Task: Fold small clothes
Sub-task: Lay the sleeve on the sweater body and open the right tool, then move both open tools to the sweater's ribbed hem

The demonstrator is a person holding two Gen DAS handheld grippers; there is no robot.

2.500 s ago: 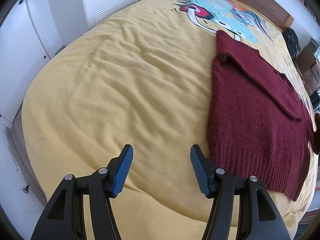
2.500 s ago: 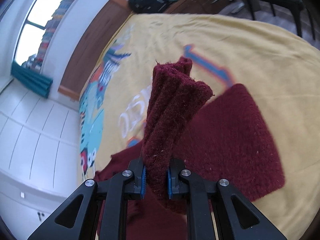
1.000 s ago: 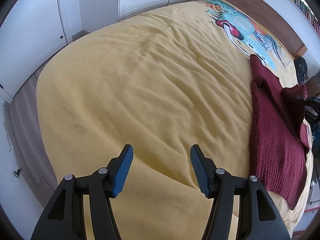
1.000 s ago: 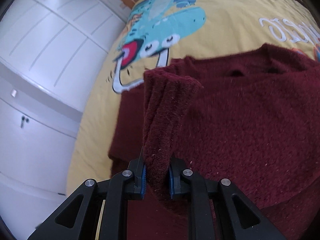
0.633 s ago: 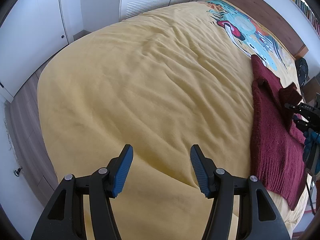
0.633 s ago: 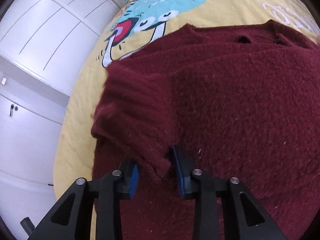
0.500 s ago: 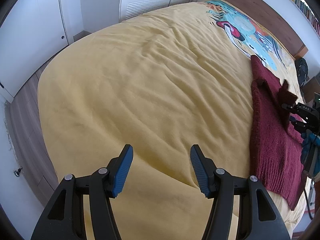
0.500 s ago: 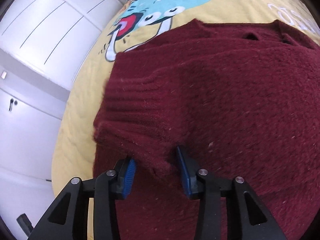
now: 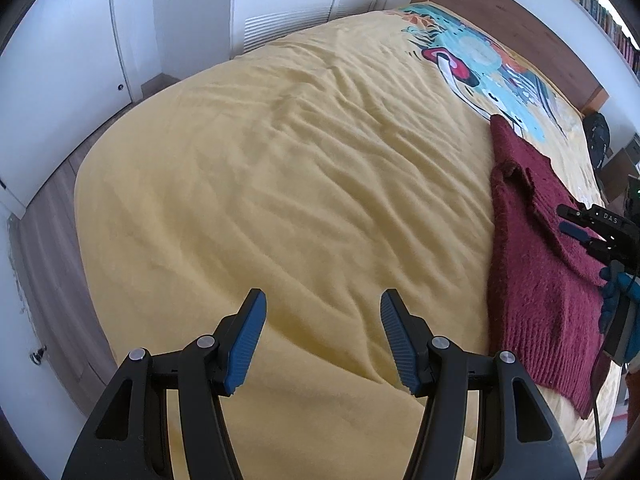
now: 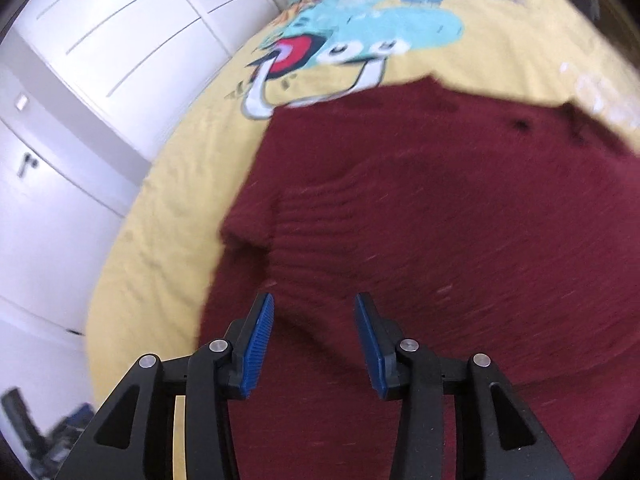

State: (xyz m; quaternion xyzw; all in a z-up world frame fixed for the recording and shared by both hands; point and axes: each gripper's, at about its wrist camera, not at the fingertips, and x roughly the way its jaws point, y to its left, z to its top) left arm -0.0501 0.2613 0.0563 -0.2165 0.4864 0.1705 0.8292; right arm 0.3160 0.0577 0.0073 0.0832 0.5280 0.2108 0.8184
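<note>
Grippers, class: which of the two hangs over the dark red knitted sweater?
The right gripper, open above the dark red knitted sweater; the left gripper is over bare yellow bedspread.

The sweater (image 9: 536, 256) lay on the bed (image 9: 280, 168), near its right edge. A sleeve (image 10: 360, 208) lay folded across the sweater. The cartoon print (image 10: 360, 24) lay beyond the sweater, toward the headboard (image 9: 516, 28).
</note>
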